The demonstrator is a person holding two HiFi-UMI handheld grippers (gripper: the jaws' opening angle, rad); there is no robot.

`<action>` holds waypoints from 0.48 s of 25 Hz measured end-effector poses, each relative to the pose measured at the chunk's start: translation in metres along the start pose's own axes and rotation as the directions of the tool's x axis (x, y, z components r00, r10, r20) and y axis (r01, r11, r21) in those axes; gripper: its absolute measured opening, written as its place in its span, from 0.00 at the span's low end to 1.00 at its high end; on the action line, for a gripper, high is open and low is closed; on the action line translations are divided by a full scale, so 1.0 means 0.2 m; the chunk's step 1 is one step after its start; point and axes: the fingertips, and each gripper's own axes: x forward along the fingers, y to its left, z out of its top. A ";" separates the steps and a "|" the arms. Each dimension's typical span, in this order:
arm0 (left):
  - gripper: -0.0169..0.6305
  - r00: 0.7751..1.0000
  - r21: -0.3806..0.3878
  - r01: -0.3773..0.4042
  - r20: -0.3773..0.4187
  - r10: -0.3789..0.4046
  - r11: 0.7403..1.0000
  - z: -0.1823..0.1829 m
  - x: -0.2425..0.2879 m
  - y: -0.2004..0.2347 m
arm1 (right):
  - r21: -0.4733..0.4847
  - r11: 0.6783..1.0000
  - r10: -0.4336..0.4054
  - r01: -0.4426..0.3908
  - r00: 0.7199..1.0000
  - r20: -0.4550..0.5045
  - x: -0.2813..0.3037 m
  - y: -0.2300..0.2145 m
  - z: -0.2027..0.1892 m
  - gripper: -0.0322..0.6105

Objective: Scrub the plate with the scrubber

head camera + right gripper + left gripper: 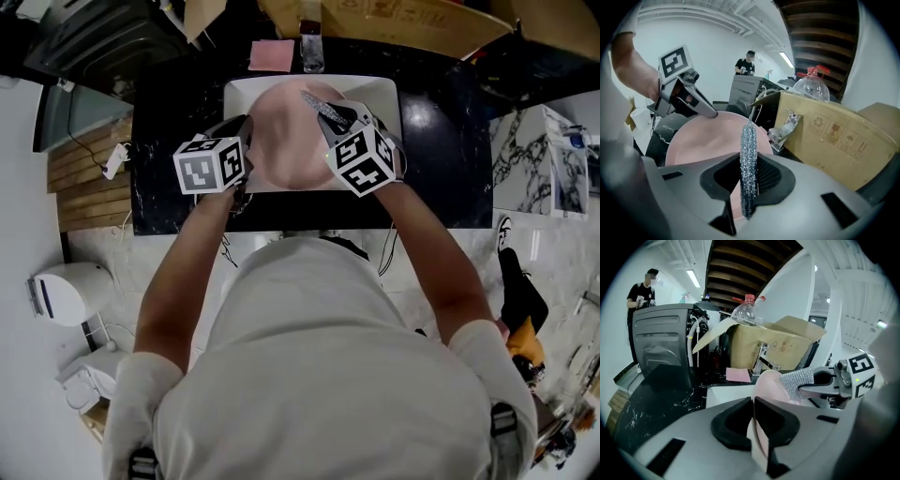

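One pink plate (292, 150) sits over the one white sink (386, 94) in the upper middle of the head view, its rim pinched in the narrow jaws of the left hand-held gripper (754, 423). The right hand-held gripper (749, 180) is clamped on the single silver scrubber (748, 140) at the plate's upper right. One pink cloth (271, 55) lies on the dark surface (178, 103) above.

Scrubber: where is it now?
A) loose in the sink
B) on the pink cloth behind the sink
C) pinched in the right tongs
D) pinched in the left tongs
C: in the right gripper view the silver mesh scrubber stands edge-on, pinched between the right tongs over the pink plate, whose rim the left tongs clamp.
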 end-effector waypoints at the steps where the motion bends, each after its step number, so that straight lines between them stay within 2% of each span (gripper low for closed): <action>1: 0.06 1.000 -0.004 0.003 0.001 -0.003 1.000 0.00 -0.01 0.00 | -0.017 1.000 -0.013 0.013 1.000 -0.003 0.02 0.00 0.02 0.17; 7: 0.06 0.999 -0.052 0.031 0.015 -0.031 0.998 0.01 -0.07 0.01 | -0.137 0.988 -0.073 0.070 0.997 -0.014 0.09 0.07 0.14 0.17; 12: 0.07 0.999 -0.066 0.037 0.034 -0.035 0.997 0.02 -0.11 0.02 | -0.270 0.962 -0.044 0.041 0.999 -0.004 0.13 0.27 0.24 0.17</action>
